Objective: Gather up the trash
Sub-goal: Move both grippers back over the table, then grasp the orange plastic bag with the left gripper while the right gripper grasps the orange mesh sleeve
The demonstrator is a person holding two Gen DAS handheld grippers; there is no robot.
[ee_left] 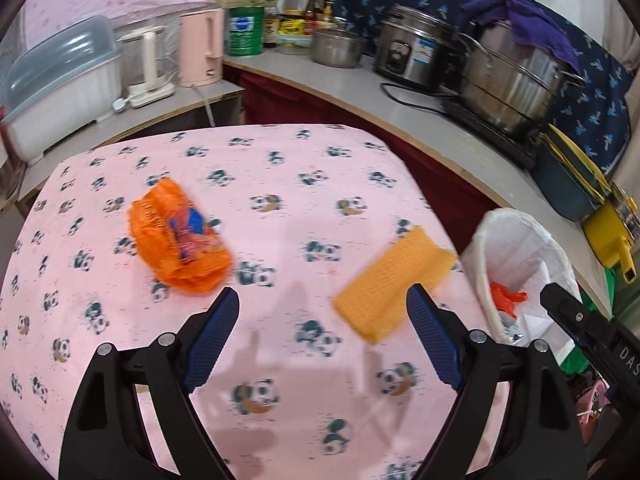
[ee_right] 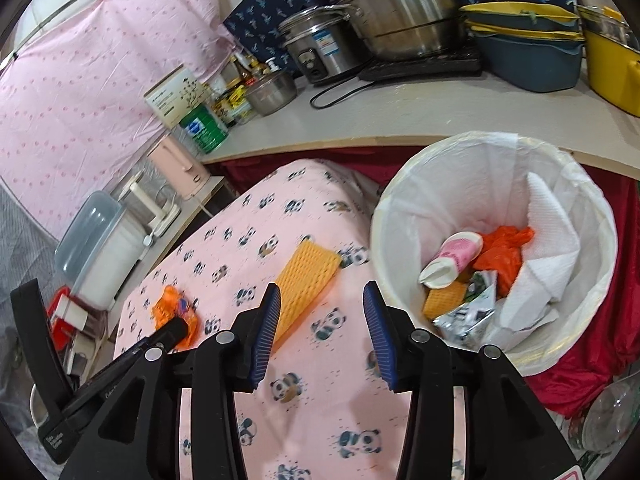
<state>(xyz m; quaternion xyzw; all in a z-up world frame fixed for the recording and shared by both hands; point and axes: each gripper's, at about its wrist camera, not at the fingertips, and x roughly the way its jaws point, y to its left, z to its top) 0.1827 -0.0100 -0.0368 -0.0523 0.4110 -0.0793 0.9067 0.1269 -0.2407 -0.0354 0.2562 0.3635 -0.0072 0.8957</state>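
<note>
An orange crumpled wrapper [ee_left: 182, 238] and a yellow foam net sleeve [ee_left: 394, 282] lie on the pink panda tablecloth [ee_left: 280, 352]. My left gripper [ee_left: 322, 312] is open and empty above the cloth, between the two. My right gripper [ee_right: 322, 302] is open and empty over the table's right edge, with the foam sleeve [ee_right: 306, 282] just ahead of its left finger. A white lined trash bin [ee_right: 404, 208] stands beside the table, holding a paper cup [ee_right: 452, 258], an orange bag, foil wrappers and paper towel. The bin also shows in the left wrist view [ee_left: 486, 232].
A counter [ee_left: 360, 84] runs behind the table with steel pots [ee_left: 508, 80], a rice cooker [ee_left: 416, 54], a pink kettle [ee_left: 200, 50], a green tin and bottles. A plastic lidded box [ee_left: 60, 84] sits at the left. Red cloth [ee_right: 600, 340] hangs by the bin.
</note>
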